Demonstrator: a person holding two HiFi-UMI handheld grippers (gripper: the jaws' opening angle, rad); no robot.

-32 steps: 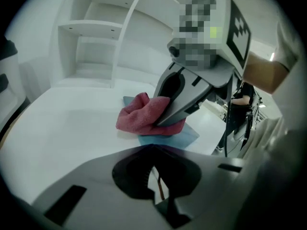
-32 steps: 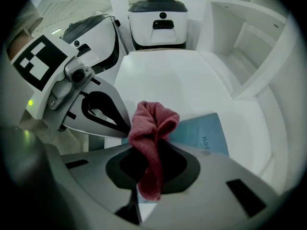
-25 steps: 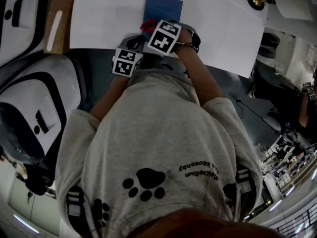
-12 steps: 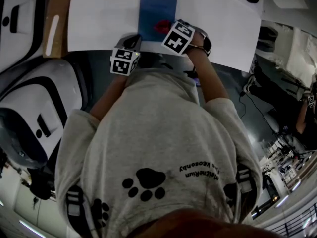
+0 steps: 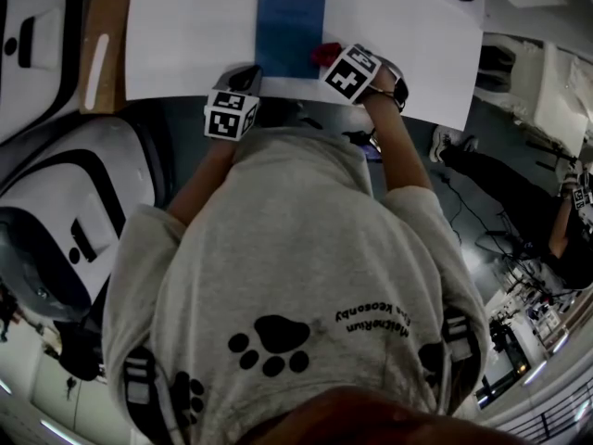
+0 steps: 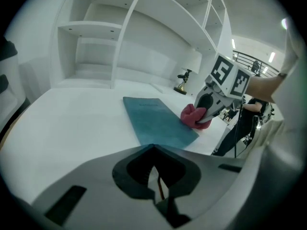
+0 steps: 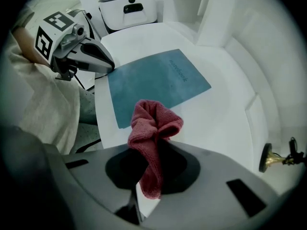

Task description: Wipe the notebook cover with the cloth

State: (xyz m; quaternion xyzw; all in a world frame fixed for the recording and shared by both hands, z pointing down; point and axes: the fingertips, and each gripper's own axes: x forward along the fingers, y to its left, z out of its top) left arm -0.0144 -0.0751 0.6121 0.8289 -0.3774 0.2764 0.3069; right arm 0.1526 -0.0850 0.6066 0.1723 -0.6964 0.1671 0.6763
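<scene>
Lengthwise away, notebook [image 5: 290, 33], right tongs [image 7: 152, 150] gripping cloth [image 7: 153, 121]

The blue notebook [image 6: 158, 121] is seen lying flat on the white table [image 6: 72, 128]. Just short of the notebook's near edge the left gripper [image 6: 153, 150] is shown, its jaws pressed together with nothing between them. At the notebook's right edge a red cloth [image 6: 192, 115] is clamped in the right gripper [image 6: 205, 114], whose marker cube [image 6: 229, 78] is raised above it. Beyond the notebook white shelves [image 6: 96, 42] are seen, and past its far right corner a small brass ornament [image 6: 182, 83].
</scene>
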